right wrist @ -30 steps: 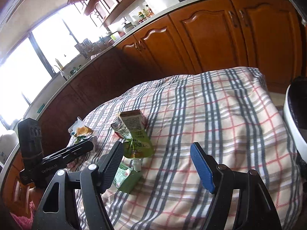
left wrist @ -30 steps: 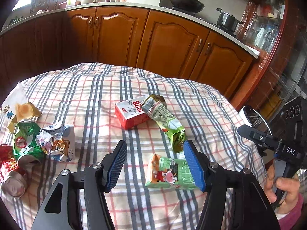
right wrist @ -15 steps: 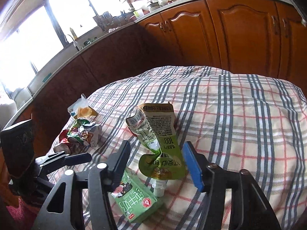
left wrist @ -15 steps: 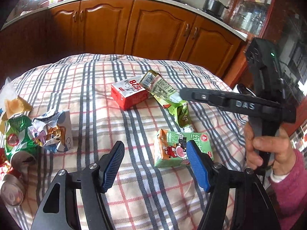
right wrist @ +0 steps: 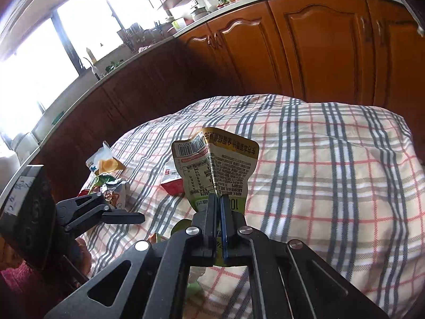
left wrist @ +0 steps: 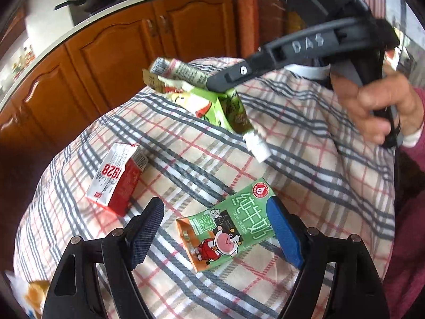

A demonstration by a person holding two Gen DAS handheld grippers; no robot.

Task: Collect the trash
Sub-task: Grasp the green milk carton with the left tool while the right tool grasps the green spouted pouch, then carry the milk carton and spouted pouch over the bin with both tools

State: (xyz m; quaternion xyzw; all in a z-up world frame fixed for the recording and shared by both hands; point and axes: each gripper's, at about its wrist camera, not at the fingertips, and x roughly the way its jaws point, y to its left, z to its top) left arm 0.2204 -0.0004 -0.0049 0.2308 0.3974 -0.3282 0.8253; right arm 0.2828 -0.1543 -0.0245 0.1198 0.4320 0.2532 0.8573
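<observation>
My right gripper (right wrist: 218,201) is shut on a green drink pouch (right wrist: 216,166) and holds it lifted above the checked tablecloth (right wrist: 332,175). In the left wrist view the pouch (left wrist: 212,106) hangs from the right gripper (left wrist: 220,86), its white cap pointing down. My left gripper (left wrist: 215,228) is open, its jaws on either side of a flat green milk carton (left wrist: 228,226) lying on the cloth. A red and white carton (left wrist: 117,178) marked 1928 lies to its left.
Several crumpled wrappers (right wrist: 106,175) lie at the far left of the table. Wooden cabinets (right wrist: 305,47) under a counter run behind the table. A white-rimmed bin (left wrist: 310,70) shows behind the right gripper.
My right gripper has closed on the green pouch and lifted it off the cloth. My left gripper has moved in around the green milk carton.
</observation>
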